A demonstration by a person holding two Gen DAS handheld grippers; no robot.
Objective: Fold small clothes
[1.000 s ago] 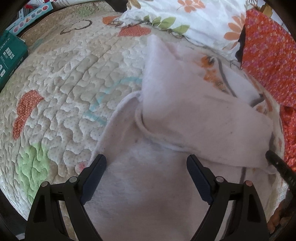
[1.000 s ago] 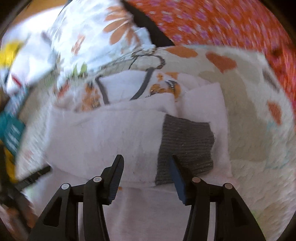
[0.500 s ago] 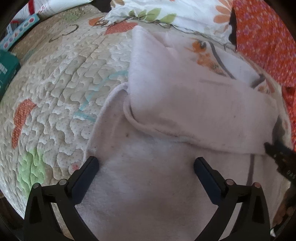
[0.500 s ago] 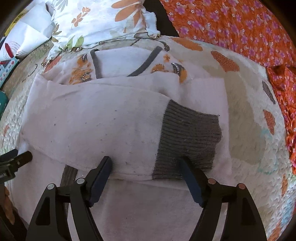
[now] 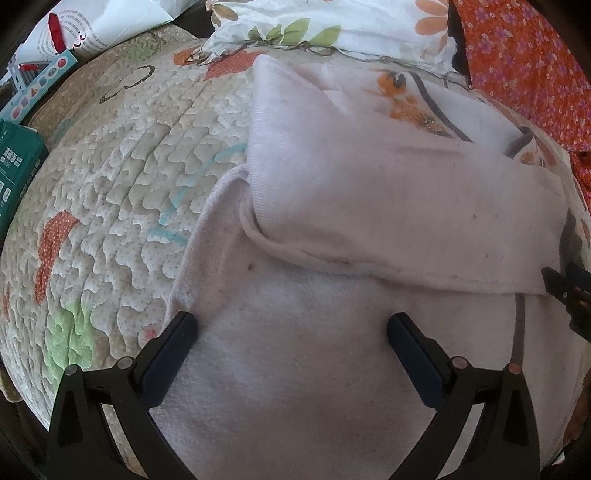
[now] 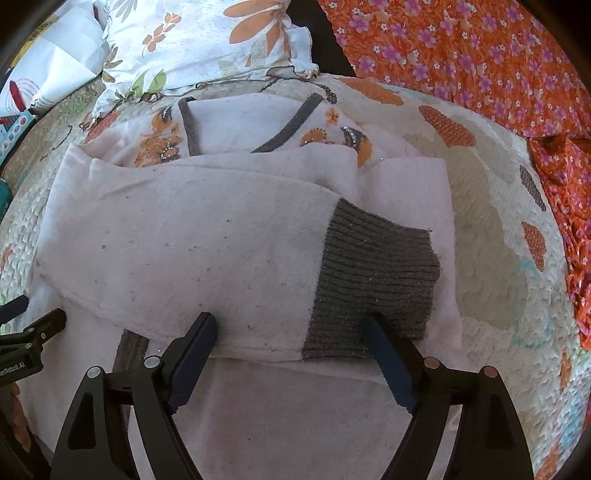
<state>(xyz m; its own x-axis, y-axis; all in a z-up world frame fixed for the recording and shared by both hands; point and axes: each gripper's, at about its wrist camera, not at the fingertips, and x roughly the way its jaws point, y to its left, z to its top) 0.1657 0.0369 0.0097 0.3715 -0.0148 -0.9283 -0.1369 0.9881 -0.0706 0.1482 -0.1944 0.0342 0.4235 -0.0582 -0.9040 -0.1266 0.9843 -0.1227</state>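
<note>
A small white sweater (image 5: 295, 350) with grey trim and orange flower print lies on a quilted mat (image 5: 122, 177). One sleeve (image 6: 192, 251) with a grey ribbed cuff (image 6: 373, 284) is folded across the body. My left gripper (image 5: 290, 328) is open and empty over the sweater's lower left part. My right gripper (image 6: 291, 332) is open and empty, its fingers just below the folded sleeve and cuff. The sweater's neckline (image 6: 251, 125) shows at the far side. The left gripper's tip (image 6: 33, 328) shows at the left edge of the right wrist view.
A white floral pillow (image 6: 207, 40) lies beyond the sweater. Orange flowered fabric (image 6: 480, 62) runs along the right. A green box (image 5: 16, 166) and printed paper (image 5: 92, 26) sit at the far left of the mat.
Both grippers pulled back a little toward me and opened wider. The right view steadied from a blurred swing and now sits low over the folded sleeve.
</note>
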